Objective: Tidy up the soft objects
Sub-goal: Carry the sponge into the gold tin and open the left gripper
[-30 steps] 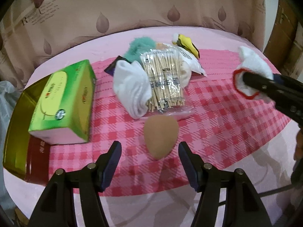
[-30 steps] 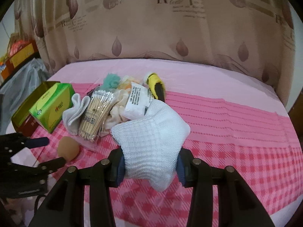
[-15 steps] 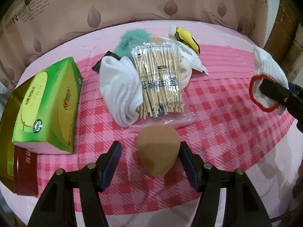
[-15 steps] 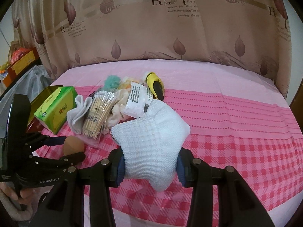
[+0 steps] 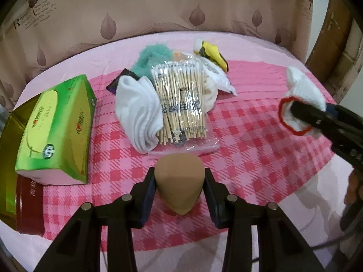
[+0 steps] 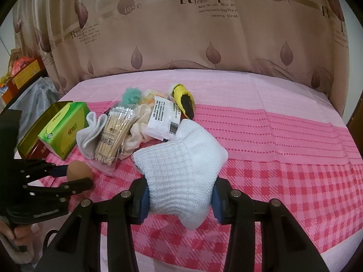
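A: Where do we stand with the left claw (image 5: pixel 180 182)?

B: Its jaws are closing, and we have the tan, teardrop-shaped makeup sponge (image 5: pixel 179 182) between them, both pads touching its sides. The sponge sits on the pink checked cloth (image 5: pixel 249 154) at the near edge of the table (image 6: pixel 238 83).

A: And the right claw (image 6: pixel 179 198)?

B: It grips the white knitted glove with a red-trimmed cuff (image 6: pixel 181 170), pinched between both pads and lifted off the cloth.

A: What do we see of the pile?

B: Just beyond the sponge lies the clear bag of wooden cotton swabs (image 5: pixel 181 104), with a folded white sock (image 5: pixel 138 111) touching its left side. Behind them are a teal fluffy item (image 5: pixel 152 56), a white sealed packet (image 6: pixel 162 117) and a yellow and black soft toy (image 6: pixel 183 99). A green tissue box (image 5: pixel 56 131) rests on a gold tin (image 5: pixel 10 140) further left.
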A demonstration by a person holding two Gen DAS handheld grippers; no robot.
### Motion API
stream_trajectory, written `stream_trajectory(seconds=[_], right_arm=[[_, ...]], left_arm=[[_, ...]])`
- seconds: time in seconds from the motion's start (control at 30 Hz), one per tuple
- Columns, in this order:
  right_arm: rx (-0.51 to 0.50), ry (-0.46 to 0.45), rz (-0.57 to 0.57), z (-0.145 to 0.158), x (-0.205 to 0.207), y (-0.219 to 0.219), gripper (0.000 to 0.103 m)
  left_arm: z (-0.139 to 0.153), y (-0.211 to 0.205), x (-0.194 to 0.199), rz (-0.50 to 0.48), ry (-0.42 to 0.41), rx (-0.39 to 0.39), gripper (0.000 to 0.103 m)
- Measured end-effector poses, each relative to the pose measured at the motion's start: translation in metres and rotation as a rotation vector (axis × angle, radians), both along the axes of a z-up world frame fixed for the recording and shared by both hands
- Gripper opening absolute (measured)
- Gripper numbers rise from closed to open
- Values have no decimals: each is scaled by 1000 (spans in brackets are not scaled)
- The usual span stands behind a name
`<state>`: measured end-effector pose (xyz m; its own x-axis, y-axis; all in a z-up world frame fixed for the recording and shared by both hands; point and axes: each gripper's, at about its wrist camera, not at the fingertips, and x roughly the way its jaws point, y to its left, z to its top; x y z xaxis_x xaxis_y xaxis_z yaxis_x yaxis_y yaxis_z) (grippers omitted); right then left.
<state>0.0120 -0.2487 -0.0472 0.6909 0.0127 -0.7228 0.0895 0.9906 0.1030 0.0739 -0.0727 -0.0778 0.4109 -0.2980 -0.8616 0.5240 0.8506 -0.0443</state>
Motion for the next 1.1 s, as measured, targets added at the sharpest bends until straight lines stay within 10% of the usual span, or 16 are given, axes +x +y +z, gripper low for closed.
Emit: stream_trajectory(seconds=[0.5, 1.1], right_arm=[[-13, 16, -3, -8, 2, 0, 40], [-35, 32, -5, -16, 5, 2, 40]], left_arm=[[40, 51, -3, 73, -78, -10, 41], [61, 220, 65, 497, -154, 95, 41]])
